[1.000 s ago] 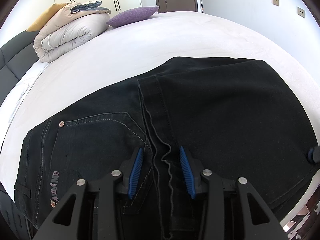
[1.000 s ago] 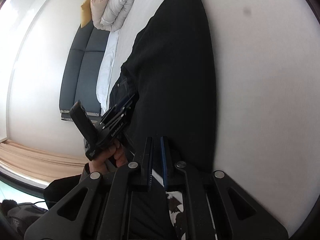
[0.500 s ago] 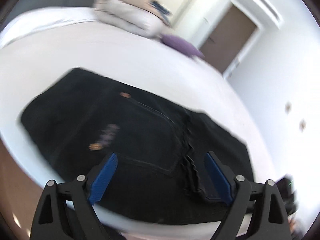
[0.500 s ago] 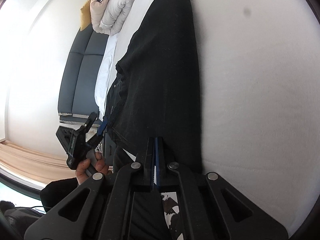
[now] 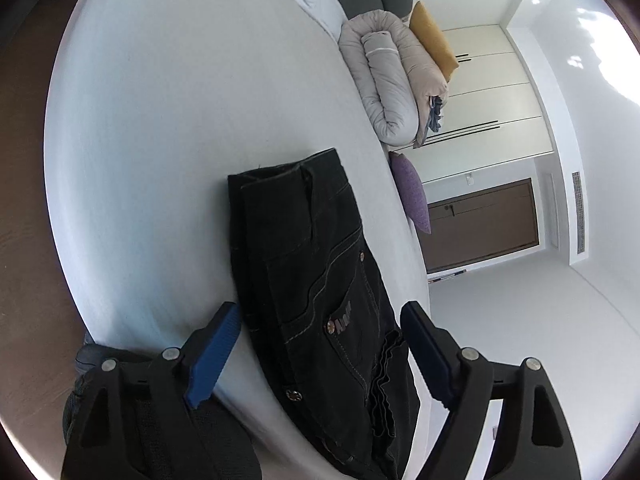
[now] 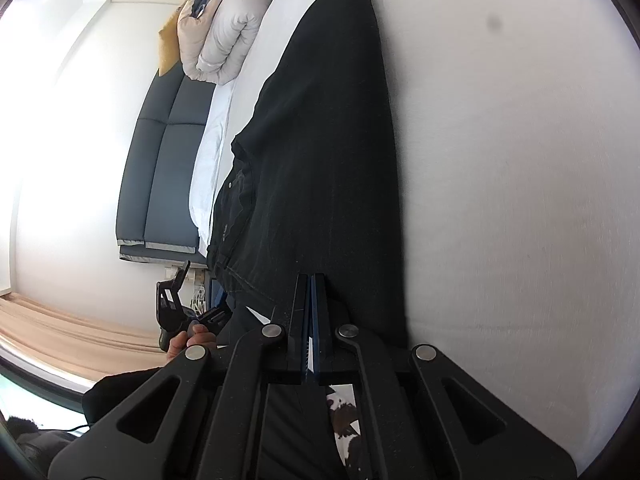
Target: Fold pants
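The black pants [image 5: 320,288] lie on the white bed [image 5: 168,128], folded lengthwise into a long strip that runs along the bed's near edge. In the left wrist view the waistband end points away from the camera, with a front pocket, pale stitching and metal rivets showing on top, and a crinkled seam close to the mattress edge. In the right wrist view the same strip [image 6: 320,152] stretches away from the camera, its far end close to the rolled duvet.

The left gripper [image 5: 320,356] stands off the near part of the pants with its blue-padded jaws spread wide on either side of the cloth; the pads do not press on it, and the opening has just narrowed a little after a wide spread. A hand [image 6: 192,340] holds this gripper beside the bed's edge in the right wrist view.

The right gripper [image 6: 310,300] has its jaws fully together at the near end of the strip; whether any cloth is pinched between them cannot be told.

Further off, a rolled grey duvet [image 5: 384,88] lies on the bed beside a mustard cushion [image 5: 432,40] and a purple cushion [image 5: 412,192]. A dark padded headboard [image 6: 160,168] stands behind them, and a brown door [image 5: 480,228] and white wardrobe doors [image 5: 488,96] close the room.
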Demonstrator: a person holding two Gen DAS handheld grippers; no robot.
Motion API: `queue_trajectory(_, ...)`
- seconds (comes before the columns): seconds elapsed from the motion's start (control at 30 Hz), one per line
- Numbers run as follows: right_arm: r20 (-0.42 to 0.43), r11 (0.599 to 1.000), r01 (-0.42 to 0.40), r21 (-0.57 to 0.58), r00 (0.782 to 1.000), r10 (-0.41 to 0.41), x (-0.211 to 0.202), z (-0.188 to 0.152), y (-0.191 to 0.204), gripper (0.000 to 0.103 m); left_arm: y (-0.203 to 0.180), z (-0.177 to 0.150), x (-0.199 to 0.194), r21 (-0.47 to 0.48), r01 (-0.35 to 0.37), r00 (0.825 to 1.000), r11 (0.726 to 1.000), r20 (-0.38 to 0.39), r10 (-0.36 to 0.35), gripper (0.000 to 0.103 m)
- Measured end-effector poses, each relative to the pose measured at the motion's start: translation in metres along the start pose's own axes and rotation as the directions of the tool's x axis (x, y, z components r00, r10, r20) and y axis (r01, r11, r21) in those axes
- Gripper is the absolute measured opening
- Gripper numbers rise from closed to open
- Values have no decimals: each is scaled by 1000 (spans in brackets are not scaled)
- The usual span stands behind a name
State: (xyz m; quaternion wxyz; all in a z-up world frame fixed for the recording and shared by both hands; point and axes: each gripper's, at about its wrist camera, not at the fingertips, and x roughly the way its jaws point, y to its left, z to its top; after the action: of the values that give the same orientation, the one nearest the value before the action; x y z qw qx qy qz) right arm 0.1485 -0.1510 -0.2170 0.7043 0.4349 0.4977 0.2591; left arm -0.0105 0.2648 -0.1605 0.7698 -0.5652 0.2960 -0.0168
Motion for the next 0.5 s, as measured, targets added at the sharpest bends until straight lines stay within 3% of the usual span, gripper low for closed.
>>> queue_trajectory(0.27, 1, 1000, -3, -2, 1000, 3, 0, 0, 0, 0, 15, 5, 4, -82, 61, 998, 995, -5, -61, 79)
queue_trajectory(0.4, 3, 1000, -7, -5, 1000, 7, -1, 0, 0, 0, 20, 9, 9, -130, 130, 991, 983, -3, -131, 79)
queue_trajectory(0.5, 3, 1000, -8, -6, 1000, 8, 0, 0, 0, 0, 21, 13, 13, -147, 169, 985, 975, 0, -171, 71)
